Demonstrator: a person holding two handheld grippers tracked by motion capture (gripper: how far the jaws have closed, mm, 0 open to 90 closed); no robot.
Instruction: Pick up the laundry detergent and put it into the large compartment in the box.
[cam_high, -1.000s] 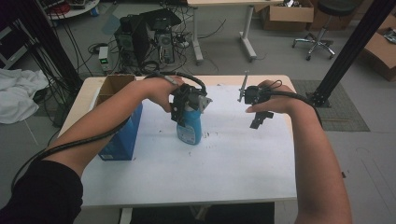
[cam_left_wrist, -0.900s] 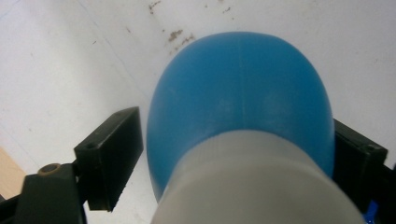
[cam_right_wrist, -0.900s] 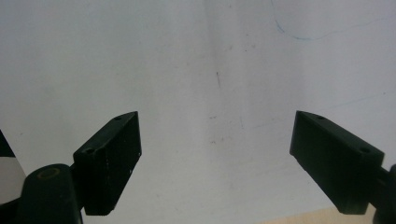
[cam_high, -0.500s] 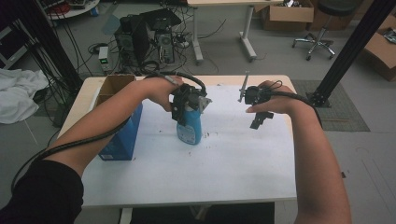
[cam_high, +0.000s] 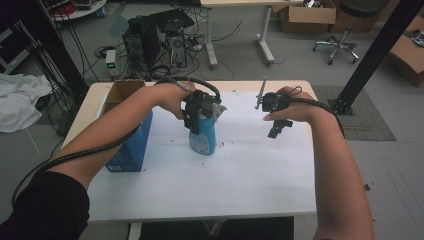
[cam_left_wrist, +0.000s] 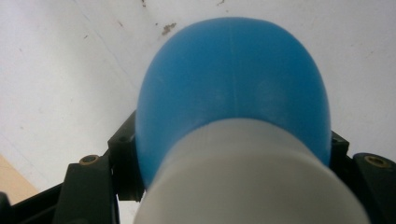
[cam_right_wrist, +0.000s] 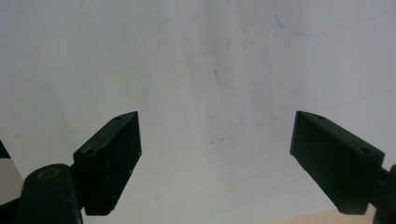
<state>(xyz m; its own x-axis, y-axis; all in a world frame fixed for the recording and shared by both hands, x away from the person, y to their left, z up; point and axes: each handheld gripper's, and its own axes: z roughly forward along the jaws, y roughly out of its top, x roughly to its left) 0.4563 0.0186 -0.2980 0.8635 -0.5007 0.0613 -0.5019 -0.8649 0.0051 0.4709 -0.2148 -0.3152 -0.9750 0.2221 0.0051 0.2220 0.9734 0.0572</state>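
A blue bottle (cam_high: 202, 140) with a white top stands upright near the middle of the white table (cam_high: 240, 190). My left gripper (cam_high: 200, 112) comes down over its top. Its jaws have just been closing, and they now press on both sides of the blue bottle (cam_left_wrist: 233, 84), one black finger (cam_left_wrist: 123, 149) against its left flank. My right gripper (cam_high: 277, 127) hovers over the table to the right of the bottle, apart from it. In the right gripper view its jaws (cam_right_wrist: 215, 126) stand wide open over bare white tabletop, with nothing between them.
An open blue cardboard box (cam_high: 127, 145) stands at the table's left edge, close to my left forearm. Small dark specks dot the tabletop around the bottle. Beyond the far edge, computers and cables sit on the floor.
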